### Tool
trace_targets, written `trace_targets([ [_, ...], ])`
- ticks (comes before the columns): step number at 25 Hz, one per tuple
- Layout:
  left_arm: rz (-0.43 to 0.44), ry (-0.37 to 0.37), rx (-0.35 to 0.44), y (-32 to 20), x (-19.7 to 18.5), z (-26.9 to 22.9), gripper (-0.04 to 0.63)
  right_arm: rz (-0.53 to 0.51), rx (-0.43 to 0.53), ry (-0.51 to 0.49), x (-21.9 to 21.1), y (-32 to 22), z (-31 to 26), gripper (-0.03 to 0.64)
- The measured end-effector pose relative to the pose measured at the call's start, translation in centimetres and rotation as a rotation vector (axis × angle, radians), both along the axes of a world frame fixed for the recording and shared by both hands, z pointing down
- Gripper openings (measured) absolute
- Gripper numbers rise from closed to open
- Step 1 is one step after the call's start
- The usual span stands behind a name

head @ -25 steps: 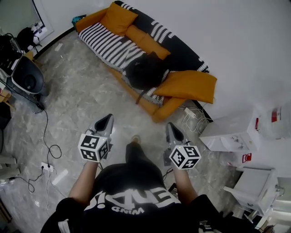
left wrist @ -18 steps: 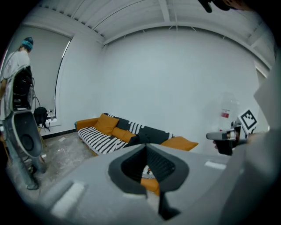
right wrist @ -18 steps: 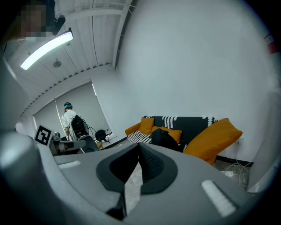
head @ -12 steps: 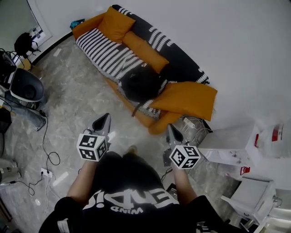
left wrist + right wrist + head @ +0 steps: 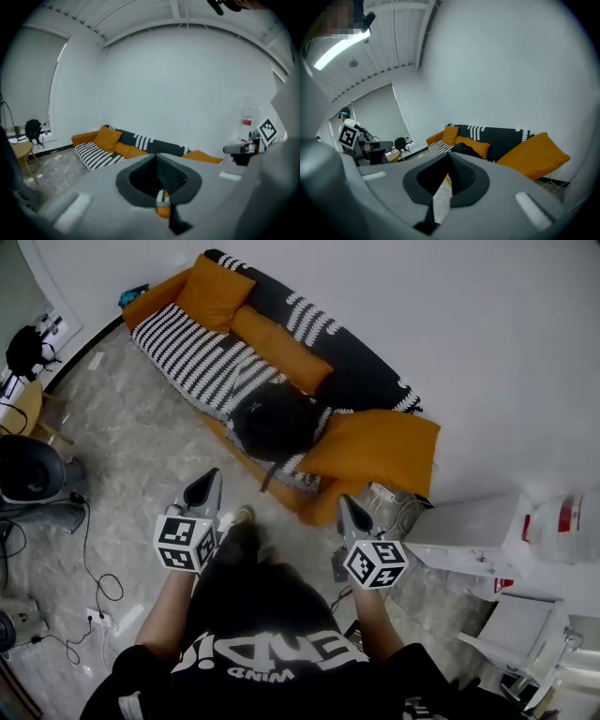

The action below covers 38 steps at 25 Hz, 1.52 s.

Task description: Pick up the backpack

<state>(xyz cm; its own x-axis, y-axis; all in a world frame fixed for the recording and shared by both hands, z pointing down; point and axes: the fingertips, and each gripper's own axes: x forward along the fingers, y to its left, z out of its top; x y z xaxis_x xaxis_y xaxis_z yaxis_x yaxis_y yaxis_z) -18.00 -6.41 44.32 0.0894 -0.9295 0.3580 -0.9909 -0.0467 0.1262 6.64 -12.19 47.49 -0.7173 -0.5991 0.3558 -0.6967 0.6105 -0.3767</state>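
The black backpack [image 5: 274, 420] lies on the striped seat of an orange and black sofa [image 5: 187, 338], beside a big orange cushion [image 5: 375, 451]. The right gripper view shows the backpack [image 5: 464, 149] just above the jaws. My left gripper [image 5: 208, 480] is held over the floor in front of the sofa, shut and empty, a short way from the backpack. To the right of it my right gripper [image 5: 345, 507] is also shut with nothing in it, near the sofa's right end. In the left gripper view the left gripper [image 5: 156, 157] hides the backpack.
A white cabinet [image 5: 469, 521] stands right of the sofa, with a power strip and cables [image 5: 386, 495] on the floor between them. A black chair [image 5: 28, 470] and floor cables [image 5: 94, 554] are at the left. A white wall runs behind the sofa.
The person has walked towards the sofa, so it and the backpack sit lower and nearer in the head view. Both grippers came along, still shut.
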Motion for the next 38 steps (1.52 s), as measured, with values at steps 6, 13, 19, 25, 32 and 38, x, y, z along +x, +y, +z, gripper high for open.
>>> trace_targets([
  [6,0.084,0.007,0.001,-5.8,-1.9,0.1,0.003,0.061,0.008,0.021,-2.1,-4.2,-0.6,0.000],
  [13,0.171,0.035,0.004,-12.6,-4.6,0.5,0.003,0.116,0.033,0.040,-5.9,-9.1,-1.7,0.000],
  [19,0.238,0.051,-0.005,-16.2,-6.8,0.8,0.003,0.144,0.052,0.032,-9.3,-11.7,-2.5,0.000],
  [25,0.290,0.083,0.014,-18.4,-7.2,0.5,0.003,0.204,0.036,0.022,-9.6,-13.2,-2.5,0.000],
  [32,0.346,0.173,0.001,-19.7,-5.3,1.0,0.096,0.248,0.020,0.016,-6.7,-14.4,-2.5,0.000],
  [38,0.370,0.254,-0.041,-20.8,-3.0,2.6,0.295,0.247,0.013,0.017,-5.1,-15.0,-2.2,0.000],
])
